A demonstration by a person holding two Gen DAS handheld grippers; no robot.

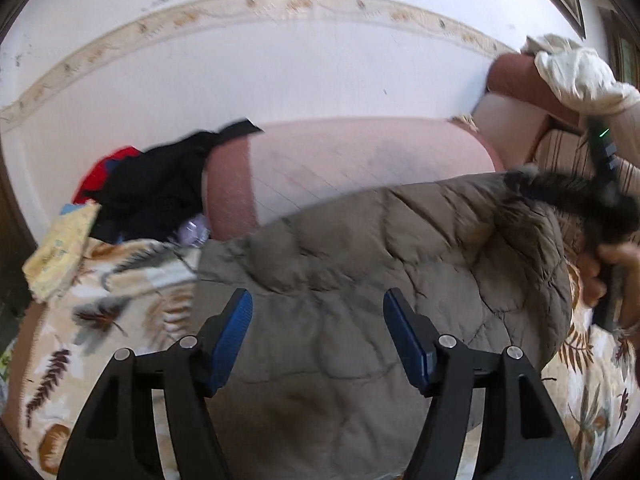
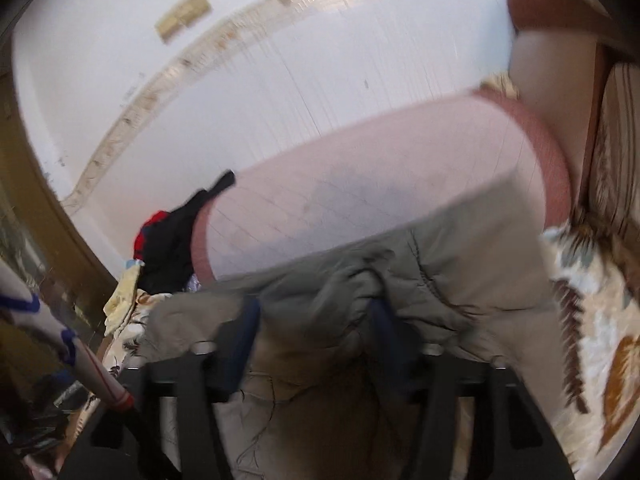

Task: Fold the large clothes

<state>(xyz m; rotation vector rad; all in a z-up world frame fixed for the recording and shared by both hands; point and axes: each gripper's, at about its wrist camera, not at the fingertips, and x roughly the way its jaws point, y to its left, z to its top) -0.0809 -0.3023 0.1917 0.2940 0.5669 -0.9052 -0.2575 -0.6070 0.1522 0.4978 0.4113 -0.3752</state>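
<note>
Risk, largest first. The quilted olive coat (image 1: 360,280) lies across the leaf-print bed cover (image 1: 120,320), filling the centre and lower half of both wrist views, its upper edge against the pink cushioned back (image 1: 360,160). It is bulky and puffy; any fold laid over is likely to spring back or slide unless pressed down, and a thin pinch may take only the shell layer so the padding lags behind.

Left gripper (image 1: 318,300): fingers apart, blue pads hovering over the coat's middle, nothing between them. Right gripper (image 2: 314,312): frame blurred; the fingers look apart with bunched coat fabric lying between and around them. I cannot tell whether a pad touches it. If cloth snags on a pad when the gripper moves, the laid panel would drag out of place.

Fur trim (image 1: 572,196) sits at right of the left view, close to the person's hand (image 1: 612,268); it could catch or flop out of the fold.

Room: bare cover shows at lower left and far right. Upper left is crowded by a dark clothes pile (image 1: 160,192) and a yellow cloth (image 1: 60,252), near the coat's left edge, so a sweep that way may drag them in. The back cushion blocks travel upward in the frame.
</note>
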